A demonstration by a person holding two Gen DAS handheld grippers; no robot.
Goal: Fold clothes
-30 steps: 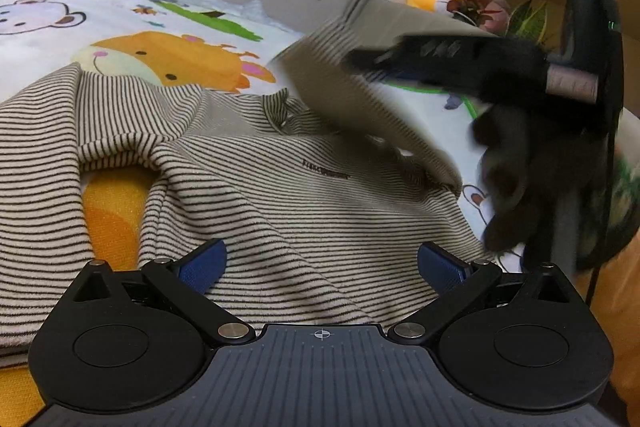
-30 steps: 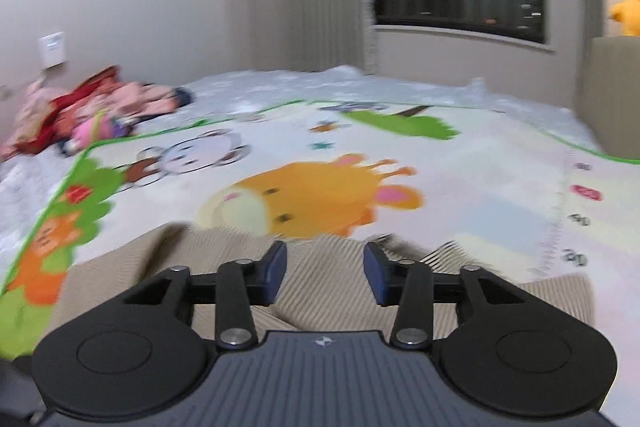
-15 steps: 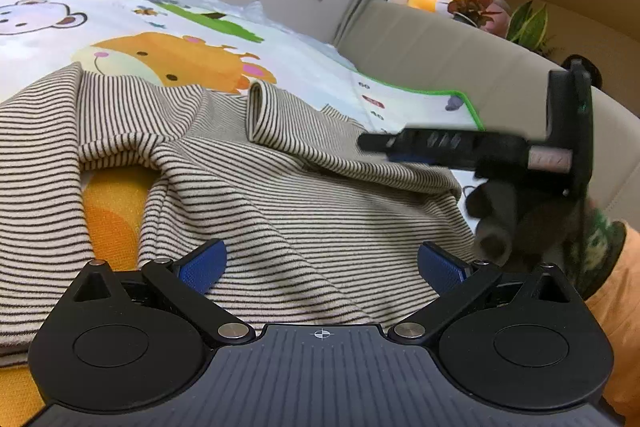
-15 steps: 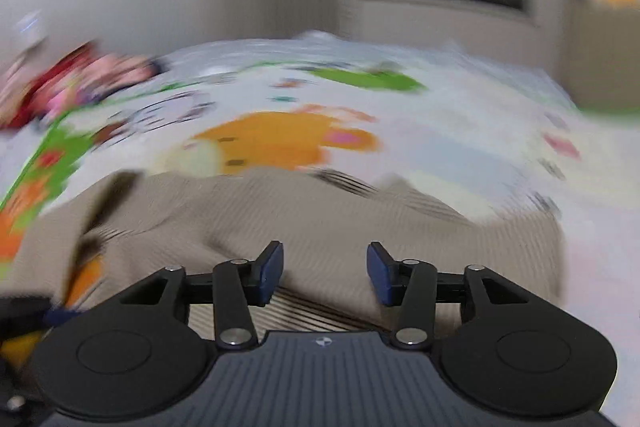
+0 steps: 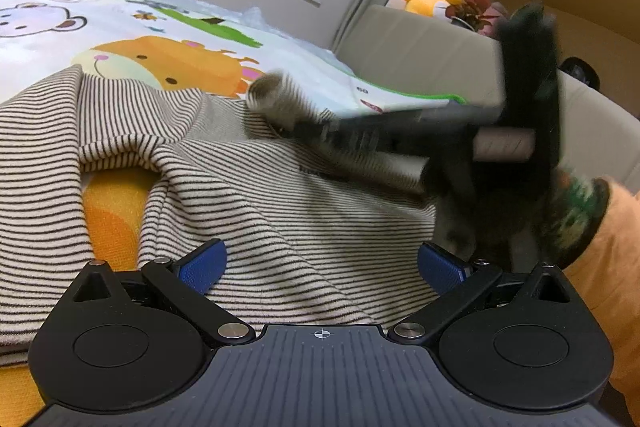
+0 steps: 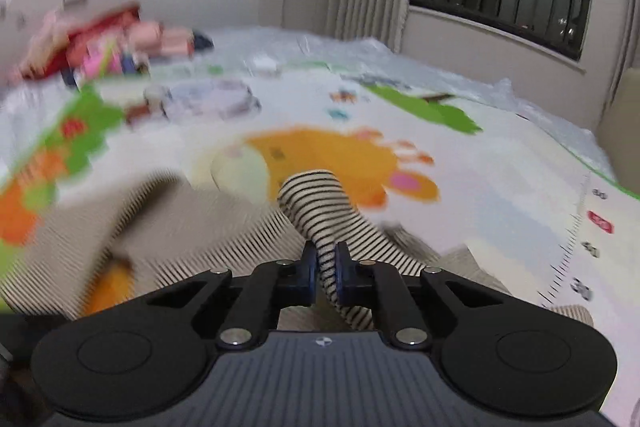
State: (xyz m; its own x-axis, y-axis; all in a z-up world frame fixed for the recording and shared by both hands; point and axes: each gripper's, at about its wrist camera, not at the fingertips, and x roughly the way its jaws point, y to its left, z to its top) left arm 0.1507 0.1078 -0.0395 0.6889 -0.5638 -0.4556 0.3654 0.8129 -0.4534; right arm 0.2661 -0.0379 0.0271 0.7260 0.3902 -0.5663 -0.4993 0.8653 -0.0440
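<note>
Between the right claw fingers, a sleeve of the striped sweater was now pinched; half a second earlier that claw stood apart. Ahead of the released left claw, the sweater lay rumpled on the play mat, so a sleeve fold looked underway.

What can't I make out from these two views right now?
- Right gripper in the left wrist view: motion-blurred, so its grip shows only in the right wrist view.
- Striped shirt: its near hem is hidden behind the left gripper.
- Shirt's small printed label: too small and blurred.
- Pink and red pile: blurred, unidentifiable.
</note>
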